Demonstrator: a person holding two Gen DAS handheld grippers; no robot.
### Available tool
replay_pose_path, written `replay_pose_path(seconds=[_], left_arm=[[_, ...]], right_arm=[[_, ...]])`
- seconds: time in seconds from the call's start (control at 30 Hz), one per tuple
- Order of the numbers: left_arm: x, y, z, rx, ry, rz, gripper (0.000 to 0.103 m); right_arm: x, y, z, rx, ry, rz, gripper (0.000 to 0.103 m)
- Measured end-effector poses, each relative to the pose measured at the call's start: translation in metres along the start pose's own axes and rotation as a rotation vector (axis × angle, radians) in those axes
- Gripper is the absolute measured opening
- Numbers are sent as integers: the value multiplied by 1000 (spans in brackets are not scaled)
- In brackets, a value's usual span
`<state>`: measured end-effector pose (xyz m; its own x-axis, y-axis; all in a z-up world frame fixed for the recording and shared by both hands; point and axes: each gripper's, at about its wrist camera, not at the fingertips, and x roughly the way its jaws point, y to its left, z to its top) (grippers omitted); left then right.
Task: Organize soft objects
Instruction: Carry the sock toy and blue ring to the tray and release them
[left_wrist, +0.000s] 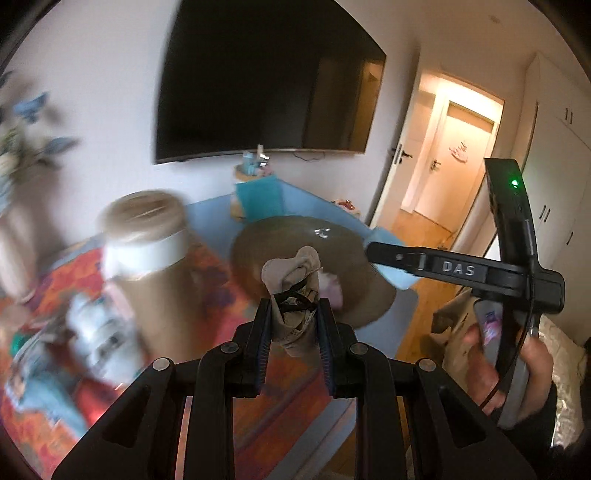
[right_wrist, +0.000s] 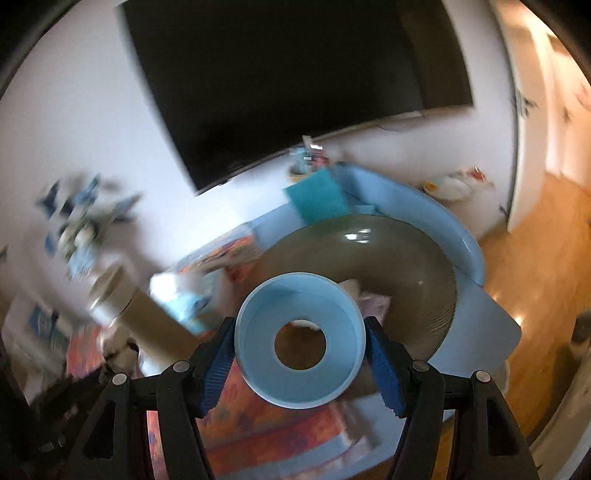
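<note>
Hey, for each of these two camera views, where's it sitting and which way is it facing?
Left wrist: on the left gripper, looking down past a held cloth toward the bowl; the right gripper and a hand show.
Right wrist: on the right gripper, looking past a held blue ring; no hand shows.
Shared: bowl, TV.

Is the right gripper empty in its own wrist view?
No, the right gripper is clamped on a light blue ring, pads pressing both sides.

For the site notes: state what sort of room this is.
Probably a home living room or playroom: a big wall TV, a patterned rug on wood flooring, and an open door onto a hallway.
</note>
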<state>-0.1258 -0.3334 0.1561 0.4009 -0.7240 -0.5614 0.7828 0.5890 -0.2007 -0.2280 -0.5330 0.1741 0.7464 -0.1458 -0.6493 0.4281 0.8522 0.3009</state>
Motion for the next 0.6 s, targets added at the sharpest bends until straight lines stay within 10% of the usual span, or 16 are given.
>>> replay_pose_path(seconds=[0.23,0.47,0.6], left_arm=[[60,-17,21,17,42,-4,22],[83,-34,14,45,83,19,63],[58,-39,1,79,49,4,66]], right_arm=[[39,-42,36,134,48,-49,68],[38,-58,36,164,52,-50,70],[21,-48,22,119,43,-48,70]])
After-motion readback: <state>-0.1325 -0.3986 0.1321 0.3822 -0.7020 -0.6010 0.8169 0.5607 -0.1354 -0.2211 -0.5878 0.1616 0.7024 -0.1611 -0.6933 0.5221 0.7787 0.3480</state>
